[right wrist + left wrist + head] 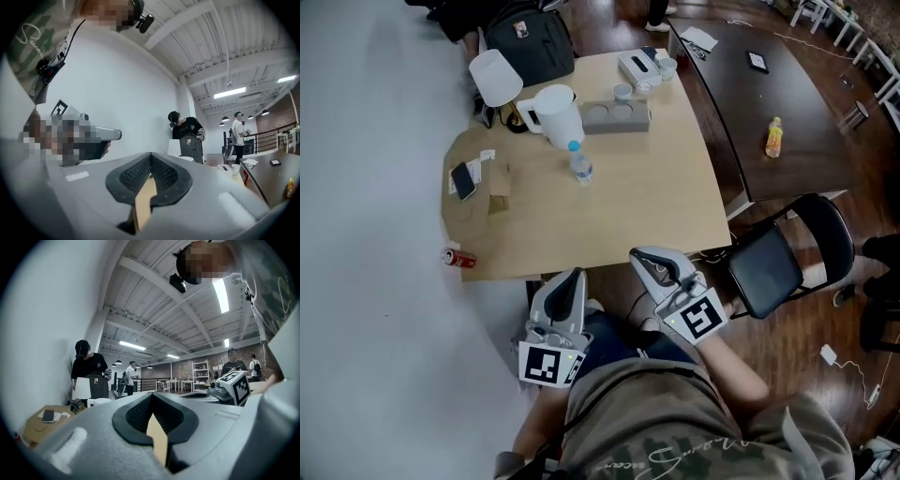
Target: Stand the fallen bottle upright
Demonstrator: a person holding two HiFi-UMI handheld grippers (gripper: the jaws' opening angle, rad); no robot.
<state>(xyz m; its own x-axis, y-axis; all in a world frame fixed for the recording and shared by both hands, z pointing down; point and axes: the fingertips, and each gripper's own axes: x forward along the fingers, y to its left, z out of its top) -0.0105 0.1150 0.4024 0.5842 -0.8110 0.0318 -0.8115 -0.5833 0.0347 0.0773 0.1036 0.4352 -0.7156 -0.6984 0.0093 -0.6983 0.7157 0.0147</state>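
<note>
Two pairs of fingers together: grey left gripper (572, 277) and right gripper (643, 257) at the tan wooden desk's (628, 206) near edge; clear blue-capped plastic bottle (579, 167) upright, white plastic jug (558, 114) just beyond.

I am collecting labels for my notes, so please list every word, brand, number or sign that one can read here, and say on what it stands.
Nothing reads with certainty.
Shirt: pale script print, upside down, too blurred.
Red can: label too small.
Water bottle: label too small.
Yellow bottle: label too small.
Left tool and right tool: square black-and-white markers, no words.
</note>
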